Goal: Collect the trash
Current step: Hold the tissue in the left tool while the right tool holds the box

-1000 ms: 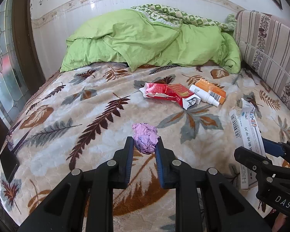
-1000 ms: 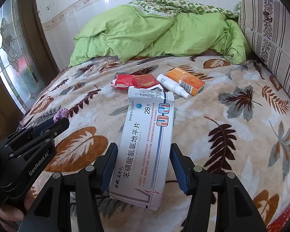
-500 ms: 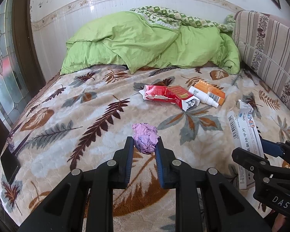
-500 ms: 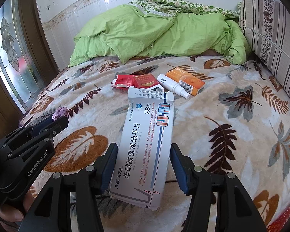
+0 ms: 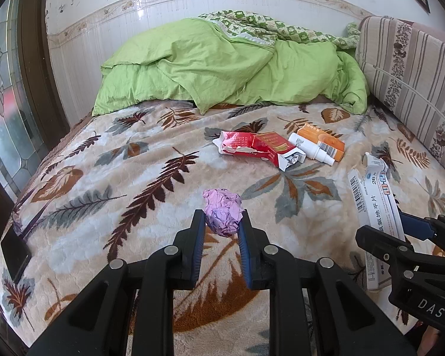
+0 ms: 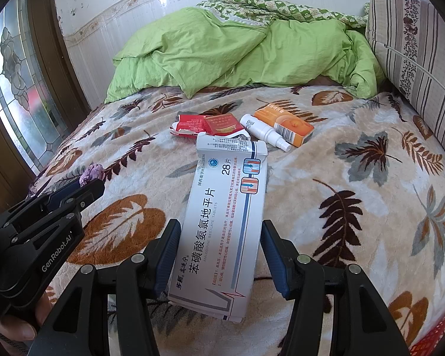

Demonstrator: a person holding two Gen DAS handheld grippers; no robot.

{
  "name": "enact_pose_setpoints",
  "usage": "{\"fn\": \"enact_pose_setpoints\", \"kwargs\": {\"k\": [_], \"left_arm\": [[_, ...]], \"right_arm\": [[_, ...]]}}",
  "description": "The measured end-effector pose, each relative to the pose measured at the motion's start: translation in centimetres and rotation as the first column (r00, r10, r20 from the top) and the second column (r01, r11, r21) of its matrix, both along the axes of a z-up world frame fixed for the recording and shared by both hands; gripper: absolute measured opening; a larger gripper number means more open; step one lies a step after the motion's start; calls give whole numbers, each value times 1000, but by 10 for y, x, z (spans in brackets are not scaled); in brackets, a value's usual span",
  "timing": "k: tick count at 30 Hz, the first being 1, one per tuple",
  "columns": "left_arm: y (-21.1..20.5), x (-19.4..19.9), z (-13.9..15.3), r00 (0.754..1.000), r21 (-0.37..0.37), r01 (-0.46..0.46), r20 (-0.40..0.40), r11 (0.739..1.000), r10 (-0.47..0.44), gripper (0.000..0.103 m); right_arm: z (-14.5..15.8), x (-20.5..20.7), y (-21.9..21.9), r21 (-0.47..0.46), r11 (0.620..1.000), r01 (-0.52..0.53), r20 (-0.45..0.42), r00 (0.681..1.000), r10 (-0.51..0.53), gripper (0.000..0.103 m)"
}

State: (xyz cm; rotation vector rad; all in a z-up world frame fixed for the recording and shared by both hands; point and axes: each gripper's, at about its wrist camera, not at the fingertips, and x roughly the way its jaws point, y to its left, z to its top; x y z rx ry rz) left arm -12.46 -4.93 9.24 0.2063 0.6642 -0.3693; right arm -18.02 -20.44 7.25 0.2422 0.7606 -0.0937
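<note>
Left wrist view: left gripper (image 5: 221, 225) fingers clenched on a purple paper wad (image 5: 222, 214) above the bed (image 5: 109, 184).

Right wrist view: right gripper (image 6: 219, 240) fingers grasping a white box (image 6: 222, 222). Still left on the bed: red packet (image 6: 206, 126), bottle (image 6: 265, 132), orange box (image 6: 284, 123). No bin visible.

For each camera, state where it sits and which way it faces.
Left wrist: sits on the left hand-held gripper, facing down the bed toward the green duvet; its fingers clamp a purple paper ball.
Right wrist: sits on the right hand-held gripper, facing the same way; its fingers grip a white medicine box; a thumb shows.
Shared: red packs, orange box, each other's gripper.
</note>
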Motion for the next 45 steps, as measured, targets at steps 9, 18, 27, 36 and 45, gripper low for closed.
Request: {"fn": "enact_pose_setpoints", "kwargs": {"k": [9,18,27,36,45], "left_arm": [[0,-1,0,1000,0,-2,2,1000,2,21],[0,-1,-1,1000,1,0,3,1000,0,21],[-1,-2,-1,1000,1,8,2,1000,-8,21],[-1,-2,-1,1000,1,7,4,1000,-7,21],[-1,-2,-1,1000,2,9,6,1000,-9,21]], "right_arm": [[0,0,0,3,1000,-2,-4,1000,2,59],[-1,1,0,6,1000,-2,-4,1000,2,59],[-1,0,0,5,1000,-1,-4,1000,1,59],[-1,1,0,5,1000,0,-5,1000,0,59],[-1,1,0,6,1000,-1,-4,1000,1,59]]}}
